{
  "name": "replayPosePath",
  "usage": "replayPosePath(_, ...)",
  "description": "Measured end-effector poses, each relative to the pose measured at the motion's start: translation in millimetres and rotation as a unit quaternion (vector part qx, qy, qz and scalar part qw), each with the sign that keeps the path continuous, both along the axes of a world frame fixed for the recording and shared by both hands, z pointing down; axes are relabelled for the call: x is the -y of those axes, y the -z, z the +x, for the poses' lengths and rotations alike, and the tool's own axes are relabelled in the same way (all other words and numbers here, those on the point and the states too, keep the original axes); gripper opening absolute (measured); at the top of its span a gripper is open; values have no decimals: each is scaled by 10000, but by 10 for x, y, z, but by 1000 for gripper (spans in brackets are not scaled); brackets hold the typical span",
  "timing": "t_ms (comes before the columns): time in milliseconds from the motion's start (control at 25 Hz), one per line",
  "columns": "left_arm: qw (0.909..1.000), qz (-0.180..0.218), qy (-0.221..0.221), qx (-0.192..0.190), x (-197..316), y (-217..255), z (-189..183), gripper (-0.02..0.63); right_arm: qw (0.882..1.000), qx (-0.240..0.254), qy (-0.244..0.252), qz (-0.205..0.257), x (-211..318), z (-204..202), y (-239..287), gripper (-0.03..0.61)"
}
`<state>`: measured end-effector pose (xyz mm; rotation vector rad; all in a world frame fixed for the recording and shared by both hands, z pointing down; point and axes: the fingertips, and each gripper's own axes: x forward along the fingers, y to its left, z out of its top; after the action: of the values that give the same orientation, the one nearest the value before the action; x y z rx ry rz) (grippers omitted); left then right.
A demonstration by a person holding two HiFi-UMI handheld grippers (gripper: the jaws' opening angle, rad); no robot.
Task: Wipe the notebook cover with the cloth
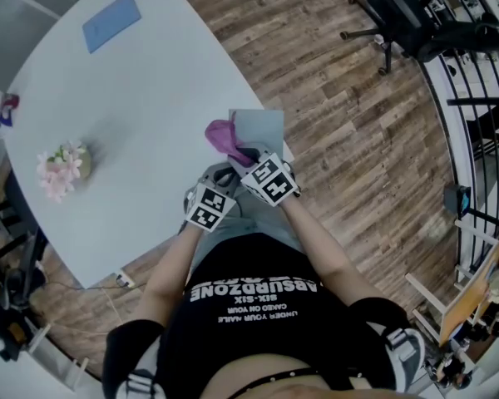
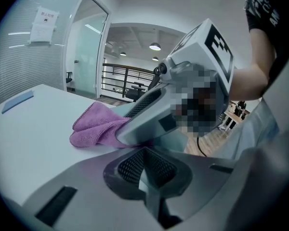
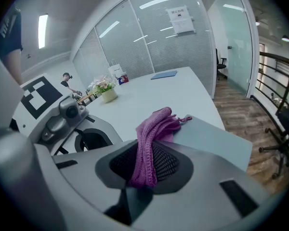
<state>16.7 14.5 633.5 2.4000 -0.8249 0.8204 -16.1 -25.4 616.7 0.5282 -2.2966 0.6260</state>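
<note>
A grey-blue notebook (image 1: 262,125) lies at the near right edge of the white table (image 1: 141,98). A purple cloth (image 1: 223,135) is bunched over its left side. My right gripper (image 1: 249,155) is shut on the cloth (image 3: 156,129), which hangs out from between its pads onto the notebook cover (image 3: 212,138). My left gripper (image 1: 223,173) sits just left of it, low over the table, with its jaws shut and nothing clearly between them (image 2: 144,177). In the left gripper view the right gripper's body (image 2: 178,109) hides most of the notebook (image 2: 176,143) beside the cloth (image 2: 94,126).
A pot of pink flowers (image 1: 62,169) stands on the table's left side, and a blue sheet (image 1: 111,22) lies at the far end. A small item (image 1: 4,110) sits at the left edge. An office chair (image 1: 416,11) stands on the wooden floor to the right.
</note>
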Motion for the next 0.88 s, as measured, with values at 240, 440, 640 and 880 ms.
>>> replayPosePath(240, 9998, 18, -113, 143, -59, -84, -15, 17, 9999, 84, -111, -41, -20, 41, -4, 84)
replayPosePath(440, 9997, 58, -164, 199, -51, -78, 0, 17, 9997, 18, -260, 4, 18, 128, -4, 84)
replayPosePath(640, 9996, 74, -171, 207, -65, -78, 2, 17, 9988, -92, -473, 110, 70, 236, -11, 84)
replayPosePath(880, 9997, -103, -128, 183, -82, -109, -8, 17, 9967, -126, -780, 177, 150, 423, -12, 84)
